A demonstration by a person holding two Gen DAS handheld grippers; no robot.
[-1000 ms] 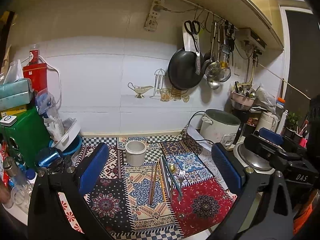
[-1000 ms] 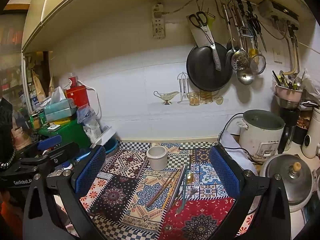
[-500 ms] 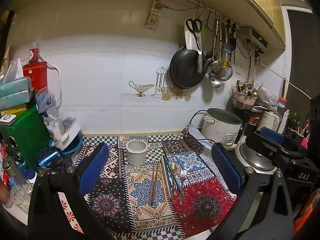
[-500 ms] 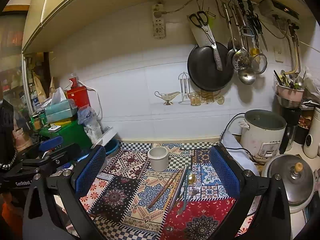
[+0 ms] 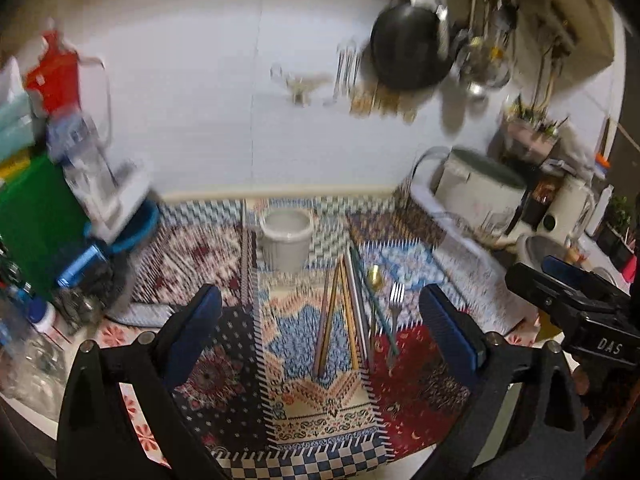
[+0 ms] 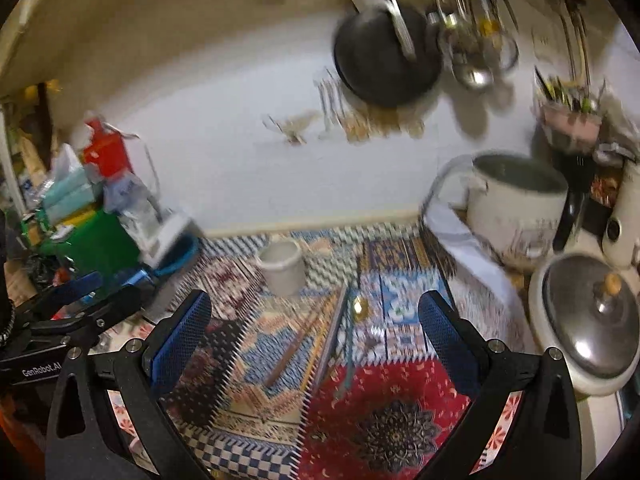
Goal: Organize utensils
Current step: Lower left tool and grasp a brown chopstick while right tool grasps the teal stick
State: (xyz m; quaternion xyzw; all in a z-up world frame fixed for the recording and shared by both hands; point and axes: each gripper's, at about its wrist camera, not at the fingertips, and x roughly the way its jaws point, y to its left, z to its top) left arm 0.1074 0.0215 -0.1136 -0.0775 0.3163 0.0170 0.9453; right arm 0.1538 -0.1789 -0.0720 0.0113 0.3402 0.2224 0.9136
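Several utensils lie side by side on a patterned mat (image 5: 320,412): chopsticks (image 5: 332,312), a gold spoon (image 5: 375,278) and a fork (image 5: 396,300). A white ceramic cup (image 5: 286,238) stands upright just behind them. My left gripper (image 5: 320,324) is open and empty above the mat, in front of the chopsticks. My right gripper (image 6: 314,334) is open and empty, also above the mat (image 6: 384,412); the cup (image 6: 282,266), the spoon (image 6: 360,306) and the chopsticks (image 6: 296,352) lie ahead of it. Both views are motion-blurred.
A rice cooker (image 5: 480,196) and a lidded pot (image 6: 588,320) stand at the right. A green box (image 5: 28,216), a blue bowl (image 5: 132,228) and bottles crowd the left. A black pan (image 5: 408,48) and ladles hang on the wall behind.
Both grippers have tipped down and moved closer to the mat; the utensils and cup now look larger and lower. Both stay open and empty.
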